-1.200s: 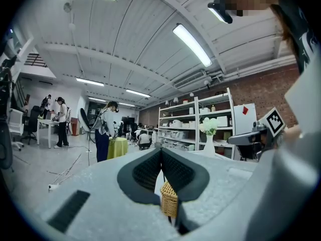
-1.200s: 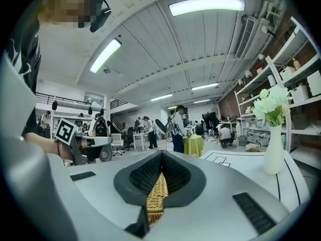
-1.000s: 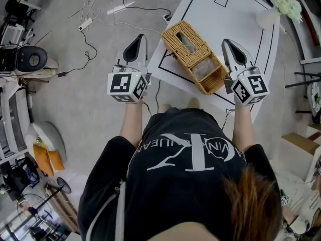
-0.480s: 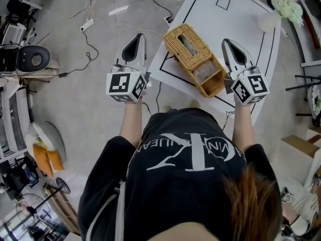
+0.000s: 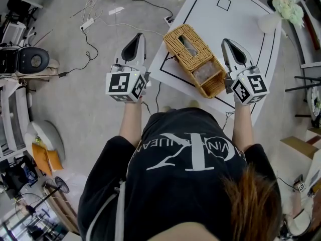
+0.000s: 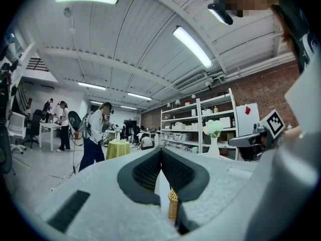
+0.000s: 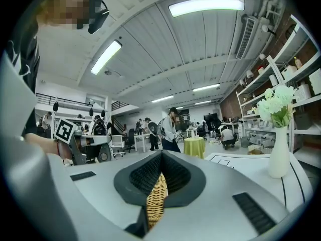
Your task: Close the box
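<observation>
White worktop [image 5: 235, 14], marked with black outlines, carries the box [image 5: 193, 54] between our 2 tools. It lies to the right of the left tool [image 5: 136, 40] and just left of the right tool [image 5: 229, 45], touching neither. Over the last second only a walker [image 6: 93, 134] far ahead of the left tool has moved on. Box and tools have kept their places, so we judge the closing no further along. Both tools are pinched together and empty. Woven, honey-coloured and oblong, the box has a slotted top at its far end. Its near end looks uncovered, pale inside.
</observation>
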{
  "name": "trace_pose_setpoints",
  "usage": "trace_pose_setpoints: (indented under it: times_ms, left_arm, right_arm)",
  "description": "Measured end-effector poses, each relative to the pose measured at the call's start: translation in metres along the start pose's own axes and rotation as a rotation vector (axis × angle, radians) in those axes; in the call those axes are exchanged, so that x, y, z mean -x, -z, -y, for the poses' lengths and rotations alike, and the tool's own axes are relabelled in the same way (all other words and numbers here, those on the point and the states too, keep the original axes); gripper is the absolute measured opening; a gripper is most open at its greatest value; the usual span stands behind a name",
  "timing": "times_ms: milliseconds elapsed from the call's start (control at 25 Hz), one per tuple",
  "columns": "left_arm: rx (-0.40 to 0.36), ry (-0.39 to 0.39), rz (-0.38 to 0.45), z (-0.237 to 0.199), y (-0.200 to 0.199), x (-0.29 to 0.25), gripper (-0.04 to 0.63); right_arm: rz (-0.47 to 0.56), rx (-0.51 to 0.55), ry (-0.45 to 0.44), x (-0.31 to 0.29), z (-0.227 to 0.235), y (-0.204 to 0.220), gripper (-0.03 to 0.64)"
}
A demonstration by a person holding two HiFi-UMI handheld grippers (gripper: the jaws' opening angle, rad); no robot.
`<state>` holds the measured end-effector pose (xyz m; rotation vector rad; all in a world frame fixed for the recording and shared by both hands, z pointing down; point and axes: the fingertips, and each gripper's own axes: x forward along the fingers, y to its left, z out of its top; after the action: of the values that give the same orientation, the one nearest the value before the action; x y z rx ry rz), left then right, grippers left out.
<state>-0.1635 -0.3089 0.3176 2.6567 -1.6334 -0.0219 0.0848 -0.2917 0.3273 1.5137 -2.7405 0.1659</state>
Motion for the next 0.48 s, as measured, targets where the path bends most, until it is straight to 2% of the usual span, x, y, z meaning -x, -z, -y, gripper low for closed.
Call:
trace_pose_setpoints:
  times_ms: [480]
  left_arm:
    - [0.008, -0.004, -0.001, 0.0009, 0.0013, 0.0031, 0.011]
  right_arm:
    - [-0.007, 0.008, -0.016, 0.002, -0.0039, 0.0017, -0.002]
